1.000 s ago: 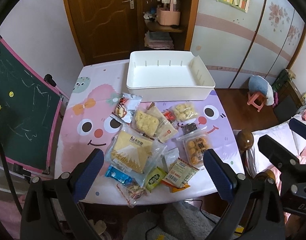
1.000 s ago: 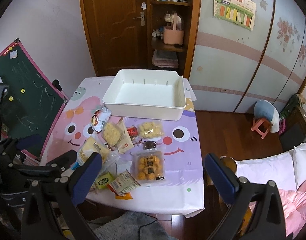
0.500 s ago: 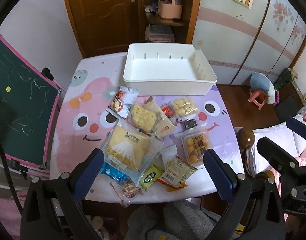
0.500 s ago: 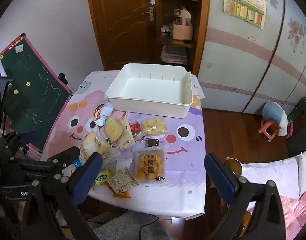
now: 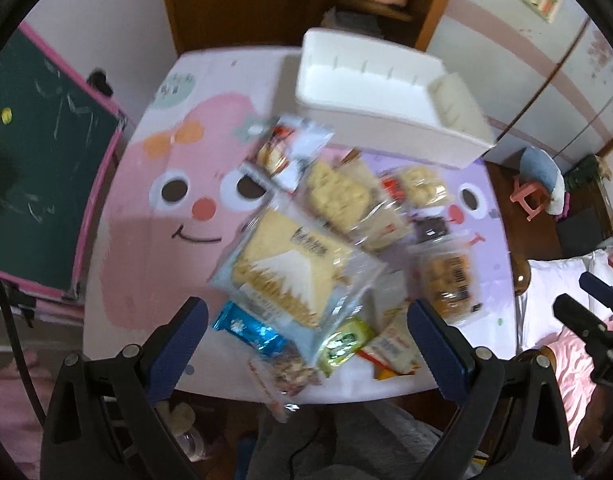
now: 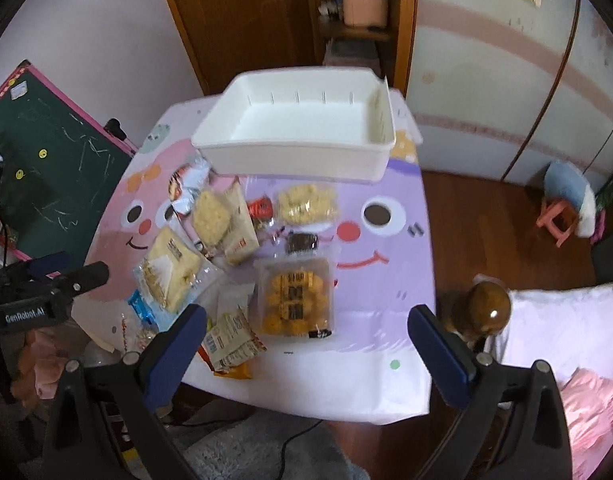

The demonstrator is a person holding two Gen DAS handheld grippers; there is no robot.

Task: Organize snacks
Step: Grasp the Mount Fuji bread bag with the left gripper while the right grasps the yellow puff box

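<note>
A pile of snack packets lies on the cartoon-print table (image 5: 154, 248). The biggest is a clear bag of yellow and white cake (image 5: 294, 268), also in the right wrist view (image 6: 170, 270). A clear tray of golden balls (image 6: 294, 300) lies nearer the right. An empty white bin (image 6: 302, 128) stands at the table's far side, also in the left wrist view (image 5: 382, 92). My left gripper (image 5: 306, 340) is open above the near packets, holding nothing. My right gripper (image 6: 306, 340) is open above the table's near edge, empty.
A green chalkboard (image 6: 54, 176) leans at the table's left. A wooden door and a shelf (image 6: 354, 12) stand behind the table. A small pink stool (image 6: 558, 216) and pink bedding (image 6: 586, 400) are on the right. A grey rug (image 6: 266, 448) lies below the near edge.
Both grippers have come closer to the table. The left one has dropped and swung over the near packets, its view blurred. Both stay open and empty.
</note>
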